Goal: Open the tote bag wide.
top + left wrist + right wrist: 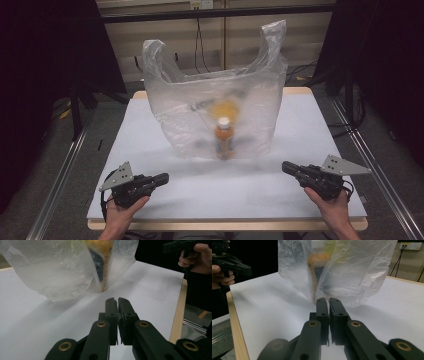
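A translucent plastic bag stands upright in the middle of the white table, its two handles sticking up. Inside it an orange bottle with a white cap stands upright; it shows through the film as an orange bottle in the left gripper view and as an orange bottle in the right gripper view. My left gripper rests near the front left, shut and empty, its tips pointing toward the bag. My right gripper sits at the front right, shut on nothing, aimed at the bag.
The white table top has a wooden edge at the front. Metal rails run along both sides on the floor. Cables and a wall socket lie behind the table. A yellow blurred item shows higher inside the bag.
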`<state>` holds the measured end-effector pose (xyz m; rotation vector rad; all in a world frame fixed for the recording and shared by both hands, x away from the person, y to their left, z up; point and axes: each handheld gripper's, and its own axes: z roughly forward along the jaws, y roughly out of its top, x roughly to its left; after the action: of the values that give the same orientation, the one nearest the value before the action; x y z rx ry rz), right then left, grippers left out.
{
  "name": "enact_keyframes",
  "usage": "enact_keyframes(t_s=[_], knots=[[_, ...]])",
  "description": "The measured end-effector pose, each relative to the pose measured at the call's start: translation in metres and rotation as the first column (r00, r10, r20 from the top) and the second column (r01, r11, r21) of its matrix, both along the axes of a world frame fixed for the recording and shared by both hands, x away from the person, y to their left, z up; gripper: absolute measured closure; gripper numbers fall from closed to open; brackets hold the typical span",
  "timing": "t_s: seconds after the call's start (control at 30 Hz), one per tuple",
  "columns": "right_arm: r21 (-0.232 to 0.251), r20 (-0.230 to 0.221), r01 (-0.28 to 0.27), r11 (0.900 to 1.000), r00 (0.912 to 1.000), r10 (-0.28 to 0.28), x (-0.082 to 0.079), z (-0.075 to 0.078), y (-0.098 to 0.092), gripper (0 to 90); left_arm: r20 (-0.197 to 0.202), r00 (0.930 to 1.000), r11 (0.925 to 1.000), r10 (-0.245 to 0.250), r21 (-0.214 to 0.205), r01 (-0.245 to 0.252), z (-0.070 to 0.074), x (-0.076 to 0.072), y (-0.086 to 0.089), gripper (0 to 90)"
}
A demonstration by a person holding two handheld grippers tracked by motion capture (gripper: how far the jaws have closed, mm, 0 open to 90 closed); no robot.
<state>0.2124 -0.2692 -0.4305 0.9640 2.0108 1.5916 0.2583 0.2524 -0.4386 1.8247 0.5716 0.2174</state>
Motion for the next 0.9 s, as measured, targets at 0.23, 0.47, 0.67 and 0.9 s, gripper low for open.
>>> enact_keyframes(t_s=[0.23, 0.47, 0.67, 0.9], knots=[[0.002, -0.016, -0.031, 0.9995, 0.9994, 0.031, 0.01, 0.005, 0.006, 90.0, 0.005, 1.0, 0.9998, 0.007, -0.02, -0.007, 0.006, 0.003, -0.001, 90.0], [0.011, -0.042, -0.062, 0.998, 0.9972, 0.062, 0.015, 0.012, 0.014, 90.0, -0.015, 0.9994, 0.9992, -0.03, -0.026, 0.03, 0.011, 0.01, -0.007, 90.0], [0.029, -0.025, -0.075, 0.9968, 0.9968, 0.076, 0.024, 0.025, 0.018, 90.0, 0.002, 0.9996, 0.9985, -0.029, -0.047, 0.029, 0.022, 0.019, -0.011, 90.0], [0.052, -0.014, -0.099, 0.9937, 0.9949, 0.1, 0.033, 0.034, 0.024, 90.0, 0.013, 0.9995, 0.9979, -0.028, -0.058, 0.028, 0.032, 0.028, -0.018, 90.0]])
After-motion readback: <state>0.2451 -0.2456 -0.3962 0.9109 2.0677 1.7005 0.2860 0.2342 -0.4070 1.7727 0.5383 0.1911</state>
